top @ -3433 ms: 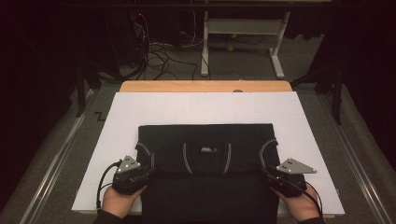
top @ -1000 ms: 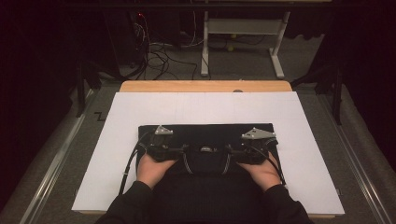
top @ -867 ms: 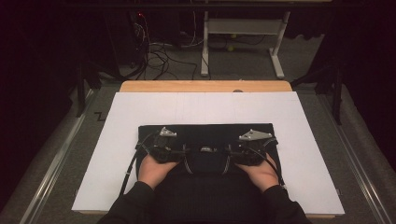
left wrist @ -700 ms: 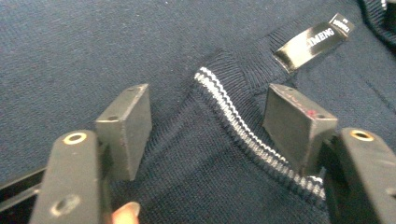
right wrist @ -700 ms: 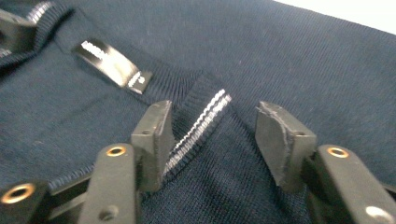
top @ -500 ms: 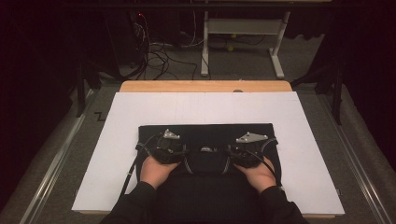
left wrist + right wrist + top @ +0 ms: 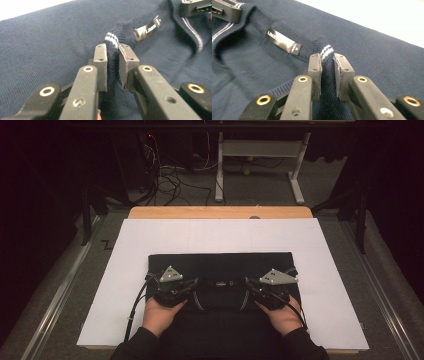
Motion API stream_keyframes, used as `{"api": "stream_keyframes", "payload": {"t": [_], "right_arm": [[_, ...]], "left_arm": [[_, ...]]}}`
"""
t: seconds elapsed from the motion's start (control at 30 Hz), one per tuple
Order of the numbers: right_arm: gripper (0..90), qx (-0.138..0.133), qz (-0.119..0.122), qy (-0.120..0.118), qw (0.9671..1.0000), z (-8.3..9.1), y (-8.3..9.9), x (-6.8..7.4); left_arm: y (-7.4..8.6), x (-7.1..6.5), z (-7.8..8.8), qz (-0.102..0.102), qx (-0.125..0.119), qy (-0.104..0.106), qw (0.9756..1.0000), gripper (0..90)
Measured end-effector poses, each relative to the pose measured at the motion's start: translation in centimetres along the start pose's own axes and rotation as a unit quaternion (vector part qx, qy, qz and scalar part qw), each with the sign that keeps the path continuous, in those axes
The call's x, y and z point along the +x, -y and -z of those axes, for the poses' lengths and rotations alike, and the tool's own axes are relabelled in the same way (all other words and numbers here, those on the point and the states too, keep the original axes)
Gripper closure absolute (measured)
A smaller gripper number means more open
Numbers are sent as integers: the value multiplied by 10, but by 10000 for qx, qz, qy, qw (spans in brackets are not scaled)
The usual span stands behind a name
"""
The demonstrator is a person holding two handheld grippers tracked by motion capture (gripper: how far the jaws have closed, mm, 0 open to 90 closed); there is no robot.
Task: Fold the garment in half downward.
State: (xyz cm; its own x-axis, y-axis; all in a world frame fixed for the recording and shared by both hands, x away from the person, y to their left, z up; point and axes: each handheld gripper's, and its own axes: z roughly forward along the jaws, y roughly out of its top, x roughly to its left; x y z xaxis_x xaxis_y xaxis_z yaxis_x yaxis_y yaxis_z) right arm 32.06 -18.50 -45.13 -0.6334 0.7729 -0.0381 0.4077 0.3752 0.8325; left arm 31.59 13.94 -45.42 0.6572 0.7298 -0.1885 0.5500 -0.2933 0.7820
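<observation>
Both tongs views show the tongs (image 7: 113, 67) (image 7: 327, 75) pinching the sweater's (image 7: 220, 265) striped collar (image 7: 111, 37).

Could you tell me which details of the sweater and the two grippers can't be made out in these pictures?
- Label wording: left gripper view, partly readable; folded and small.
- Same label, right gripper view: text cut short by its angle.
- Sweater lower part: high view, cut off by the bottom edge and covered by the forearms.
- Left gripper and right gripper pads: pinched collar fabric hides their inner faces.
- Sweater sleeves: high view, too dark to trace.
</observation>
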Motion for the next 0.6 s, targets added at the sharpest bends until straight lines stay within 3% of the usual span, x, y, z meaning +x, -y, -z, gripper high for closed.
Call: {"api": "stream_keyframes", "payload": {"t": [0.13,0.53,0.6], "right_arm": [[781,-182,94,-101,9997,16,3,7],[781,-184,331,-274,9989,40,17,24],[781,-203,367,-314,9986,44,20,27]], "left_arm": [[9,-8,14,-226,-136,-13,9997,740],[29,-28,36,-268,-171,380,9988,739],[32,-33,41,-367,-173,404,9984,739]]}}
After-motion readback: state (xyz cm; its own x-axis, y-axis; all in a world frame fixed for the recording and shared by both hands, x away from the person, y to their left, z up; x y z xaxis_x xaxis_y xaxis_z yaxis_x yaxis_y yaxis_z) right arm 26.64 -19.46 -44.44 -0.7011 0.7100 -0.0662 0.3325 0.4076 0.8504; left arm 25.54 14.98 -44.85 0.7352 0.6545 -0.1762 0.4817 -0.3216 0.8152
